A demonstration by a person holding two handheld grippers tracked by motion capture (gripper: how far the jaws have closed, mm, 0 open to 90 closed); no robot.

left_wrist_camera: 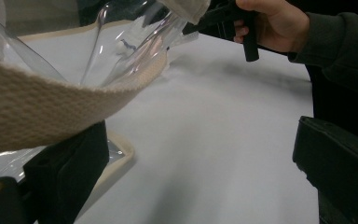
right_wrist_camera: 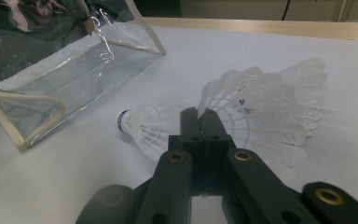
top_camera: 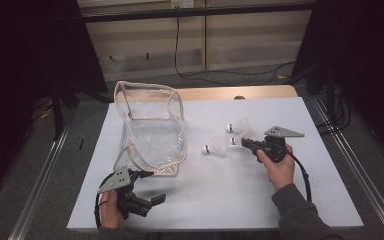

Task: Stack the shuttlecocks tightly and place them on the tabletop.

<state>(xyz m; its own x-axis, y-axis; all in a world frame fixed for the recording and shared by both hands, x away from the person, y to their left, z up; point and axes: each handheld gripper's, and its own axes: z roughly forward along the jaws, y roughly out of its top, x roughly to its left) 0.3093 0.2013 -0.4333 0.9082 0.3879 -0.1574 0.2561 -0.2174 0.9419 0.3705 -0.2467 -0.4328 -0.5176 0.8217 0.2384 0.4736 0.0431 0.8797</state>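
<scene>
Shuttlecocks, three, lay mid-table right of the clear bag (top_camera: 150, 127). My right gripper (top_camera: 243, 142) had its jaws pressed together, clamped on the feather edge of the nearest shuttlecock (right_wrist_camera: 265, 112); another shuttlecock (right_wrist_camera: 144, 123) lay just beside it, cork toward the bag. My left gripper (top_camera: 147, 192) sat jaws apart at the bag's near corner, cream strap (left_wrist_camera: 37, 109) draped over one jaw.

white tabletop (top_camera: 205, 200) in front of me, grey floor (top_camera: 370, 165) around it, pale panelled wall (top_camera: 240, 35) behind, black curtains (top_camera: 25, 60) either side, a cable (top_camera: 180, 55) dangling down
</scene>
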